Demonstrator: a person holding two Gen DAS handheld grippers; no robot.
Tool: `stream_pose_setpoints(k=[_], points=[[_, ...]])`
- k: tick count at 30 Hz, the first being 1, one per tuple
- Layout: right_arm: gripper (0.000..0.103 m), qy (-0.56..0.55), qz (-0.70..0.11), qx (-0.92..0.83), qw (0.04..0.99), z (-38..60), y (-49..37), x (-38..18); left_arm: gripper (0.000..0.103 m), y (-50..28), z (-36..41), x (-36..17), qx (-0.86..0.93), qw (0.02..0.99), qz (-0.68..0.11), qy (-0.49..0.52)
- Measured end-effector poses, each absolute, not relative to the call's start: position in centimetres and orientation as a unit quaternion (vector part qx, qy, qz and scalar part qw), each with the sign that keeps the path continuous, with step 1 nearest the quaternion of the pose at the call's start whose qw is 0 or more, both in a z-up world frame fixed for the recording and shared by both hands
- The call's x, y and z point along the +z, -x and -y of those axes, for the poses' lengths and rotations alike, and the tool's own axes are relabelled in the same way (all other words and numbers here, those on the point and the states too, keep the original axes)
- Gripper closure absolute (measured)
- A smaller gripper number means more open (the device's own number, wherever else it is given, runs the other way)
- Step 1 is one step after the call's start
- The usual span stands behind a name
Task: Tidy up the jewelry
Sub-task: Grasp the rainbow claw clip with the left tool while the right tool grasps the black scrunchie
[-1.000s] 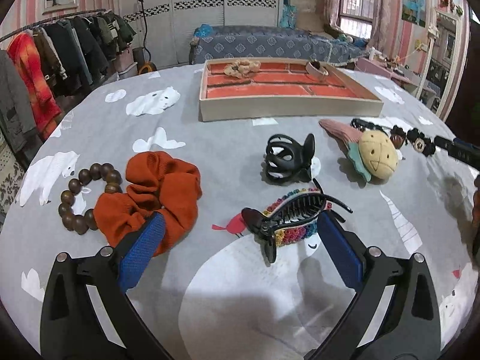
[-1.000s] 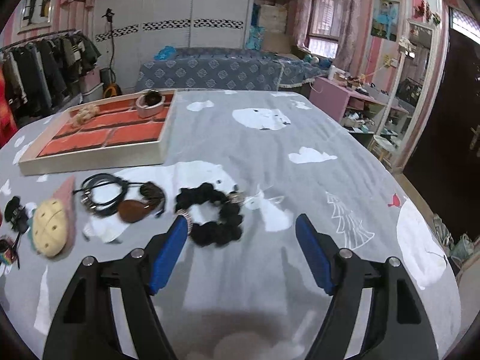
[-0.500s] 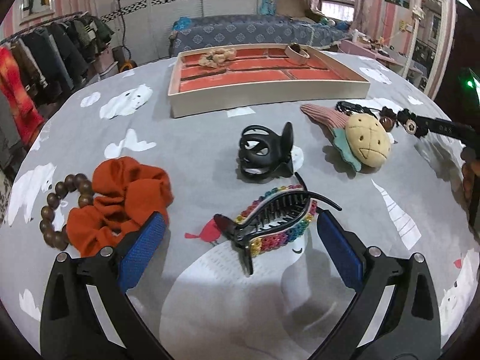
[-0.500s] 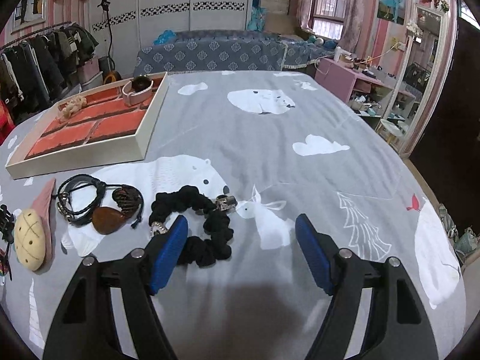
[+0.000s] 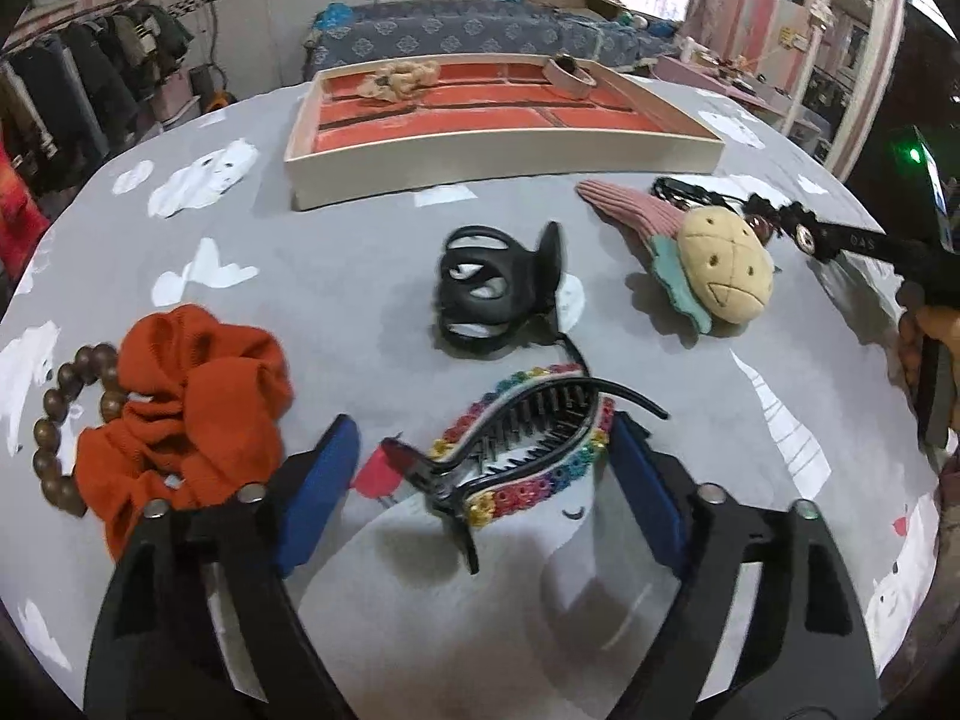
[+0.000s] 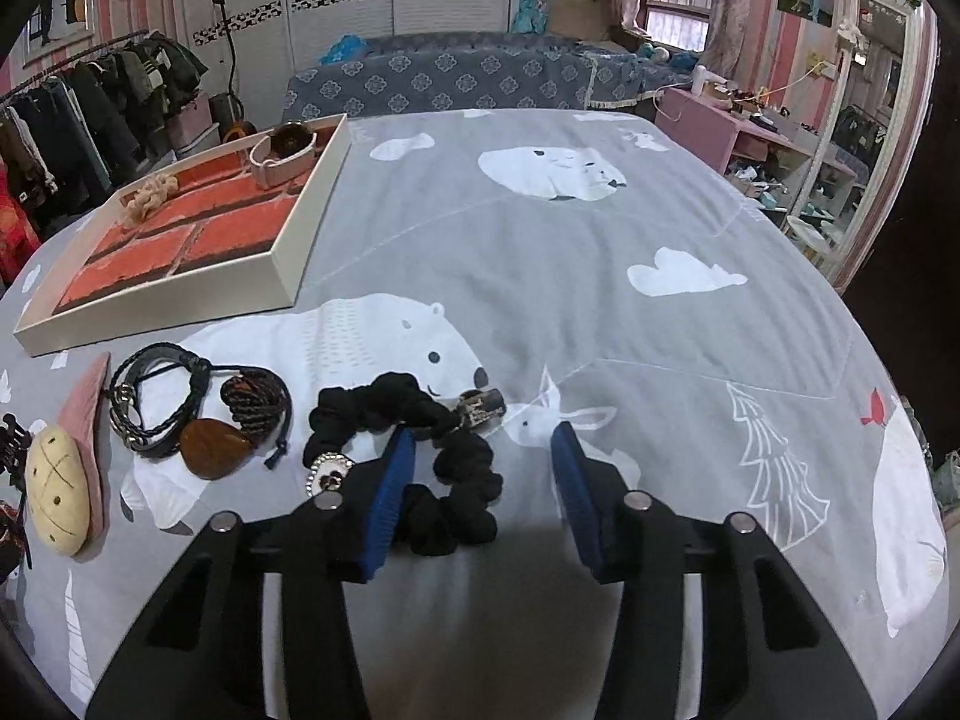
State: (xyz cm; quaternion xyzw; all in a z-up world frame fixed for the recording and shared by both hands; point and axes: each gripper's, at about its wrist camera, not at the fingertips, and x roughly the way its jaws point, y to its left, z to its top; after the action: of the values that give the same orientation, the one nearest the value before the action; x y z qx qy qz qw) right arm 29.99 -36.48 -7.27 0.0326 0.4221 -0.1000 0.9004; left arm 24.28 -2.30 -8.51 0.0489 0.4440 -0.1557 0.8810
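Observation:
My left gripper (image 5: 483,456) is open, its blue pads on either side of a black hair claw with a rainbow crochet trim (image 5: 528,438) lying on the grey cloth. A black claw clip (image 5: 498,288), an orange scrunchie (image 5: 186,402) and a wooden bead bracelet (image 5: 54,420) lie nearby. My right gripper (image 6: 483,459) is open, its jaws around the right part of a black scrunchie with charms (image 6: 432,438). The orange-lined tray (image 5: 504,159) (image 6: 312,204) holds a beige scrunchie (image 5: 399,75) and a pale band (image 5: 570,69).
A plush cone-shaped clip (image 5: 702,258) (image 6: 60,474), black cord bracelets (image 6: 156,396) and a brown pendant (image 6: 213,447) lie between the grippers. The right gripper's arm (image 5: 888,252) shows at the left view's right edge. A clothes rack stands at the left and a sofa behind.
Both grippers have moved forward and down: the left one now straddles the rainbow claw, the right one now straddles the black scrunchie. Nothing has been taken hold of.

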Motion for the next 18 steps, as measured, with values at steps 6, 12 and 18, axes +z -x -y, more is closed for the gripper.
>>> stream_pose_setpoints(k=[6,12,18], points=[[0.077,-0.028,-0.422,-0.088,0.902,36.0,-30.1,-7.4,0.033,-23.7,2.9,-8.5,-0.160,0.881,-0.440,-0.066],[0.086,-0.033,-0.417,-0.090,0.904,35.9,-29.8,-7.3,0.034,-23.3,2.8,-8.4,-0.153,0.884,-0.436,-0.071],[0.090,-0.036,-0.408,-0.092,0.908,36.3,-29.6,-6.9,0.034,-22.9,2.0,-8.2,-0.137,0.889,-0.432,-0.062]])
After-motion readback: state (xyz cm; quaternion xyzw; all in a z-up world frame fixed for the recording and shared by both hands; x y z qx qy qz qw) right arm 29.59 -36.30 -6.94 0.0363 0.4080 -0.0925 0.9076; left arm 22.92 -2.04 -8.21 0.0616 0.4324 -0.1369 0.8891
